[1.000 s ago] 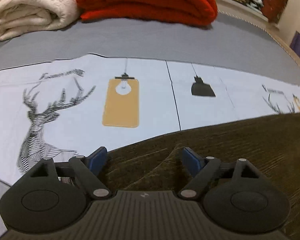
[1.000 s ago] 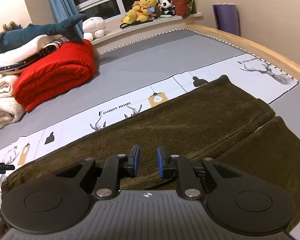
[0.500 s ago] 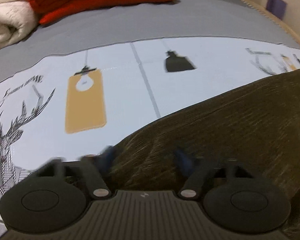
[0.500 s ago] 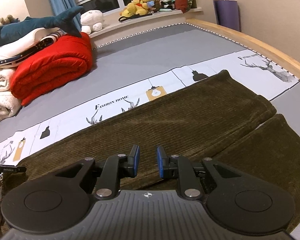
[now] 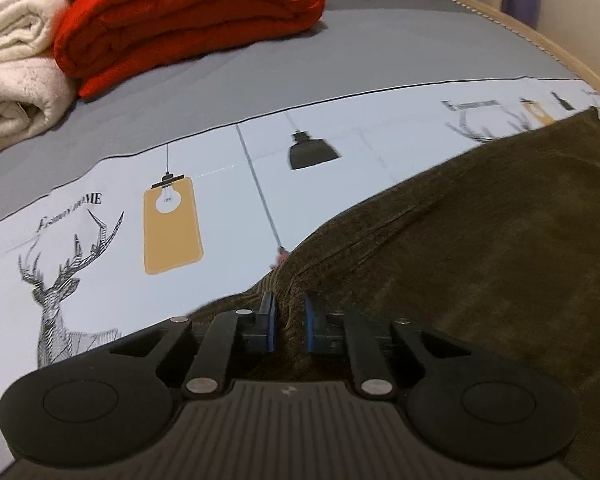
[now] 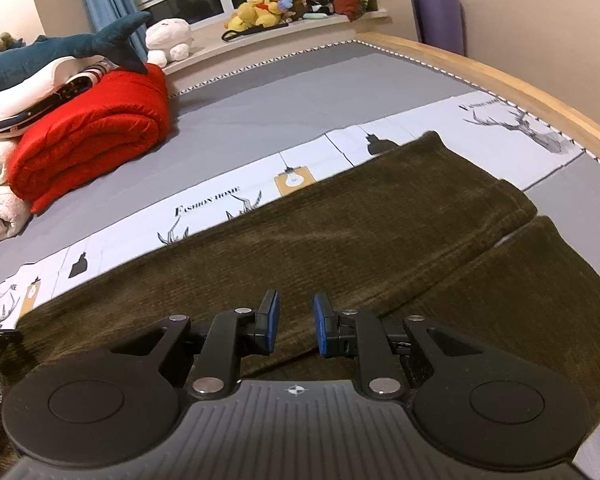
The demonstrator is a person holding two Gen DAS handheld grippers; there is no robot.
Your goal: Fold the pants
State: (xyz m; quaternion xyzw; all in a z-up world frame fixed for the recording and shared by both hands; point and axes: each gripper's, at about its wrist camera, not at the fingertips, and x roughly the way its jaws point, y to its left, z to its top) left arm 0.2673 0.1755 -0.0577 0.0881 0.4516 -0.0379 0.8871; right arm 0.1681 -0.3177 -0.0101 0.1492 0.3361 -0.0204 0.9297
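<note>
Bed (image 6: 300, 92): grey cover with a white printed band (deer, lamps, lettering) running across it; a wooden rim is seen along the far right side in the right wrist view.

Pants (image 6: 380, 240): dark olive corduroy, laid flat lengthwise over the printed band. In the right wrist view the two legs are seen side by side, one partly over the other, with the hems toward the wooden rim. No fold across the length is made yet, by the look of it.

Red blanket (image 6: 96, 136) and cream blanket (image 5: 16, 68): folded, stacked at the far left, well apart from the pants.

Left gripper (image 5: 287, 322): a second ago its fingers were spread wide at the near edge of the pants; now they are drawn close together with a raised ridge of corduroy pinched between the blue pads (image 5: 269, 322). Creases are seen radiating from the pinch. This is judged to mean that the grip on that end is taken and a lift can follow.

Right gripper (image 6: 294, 322): held over the pants with a narrow gap between its pads; nothing is gripped in it. The gap is unchanged from a second ago.

Differences between views: the pinch and the bunched cloth are shown only by the left wrist camera. The full lie of both legs, the window ledge with soft toys (image 6: 268, 6), and a dark tip at the far left edge, probably the left tool, are shown only by the right wrist camera.
</note>
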